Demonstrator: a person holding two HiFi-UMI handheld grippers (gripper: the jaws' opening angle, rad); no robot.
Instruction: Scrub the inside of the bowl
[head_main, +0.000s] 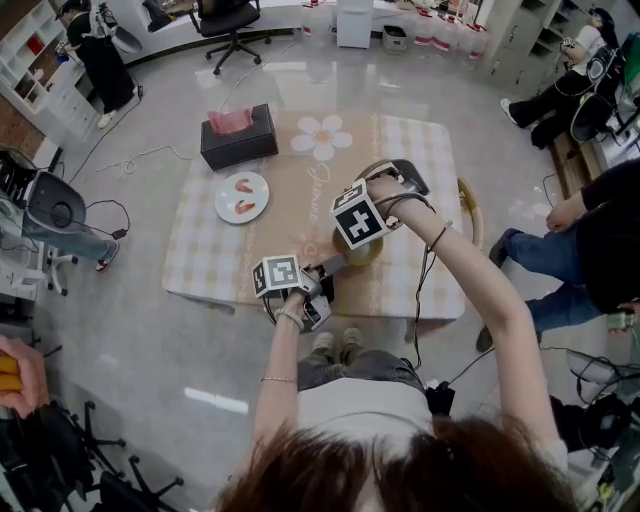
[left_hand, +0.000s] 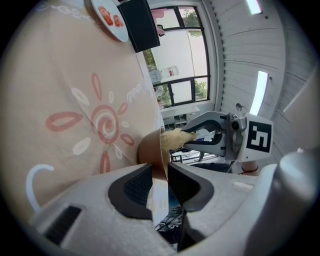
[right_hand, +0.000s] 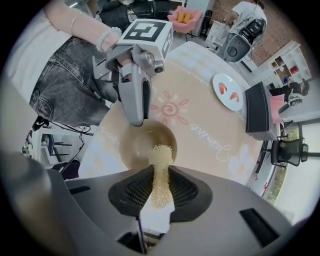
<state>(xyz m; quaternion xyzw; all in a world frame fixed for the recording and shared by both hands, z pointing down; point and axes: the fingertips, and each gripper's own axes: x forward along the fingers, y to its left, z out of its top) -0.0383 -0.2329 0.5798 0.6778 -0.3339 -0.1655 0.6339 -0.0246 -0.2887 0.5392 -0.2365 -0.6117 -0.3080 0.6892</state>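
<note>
Right gripper view: the right gripper (right_hand: 160, 187) has its jaws clamped on a yellow mesh scrubber (right_hand: 162, 156), whose free end reaches into the brown bowl (right_hand: 131, 146). The bowl stands near the front edge of the cloth-covered table (head_main: 410, 150). The left gripper (right_hand: 135, 120) pinches the bowl's rim, jaws closed on its wall, which the left gripper view confirms. Judged step: scrubbing the interior. Done well, the scrubber tip presses on the inner wall and sweeps round it and across the floor, while the rim grip holds firm — otherwise the bowl may tip or slide.
</note>
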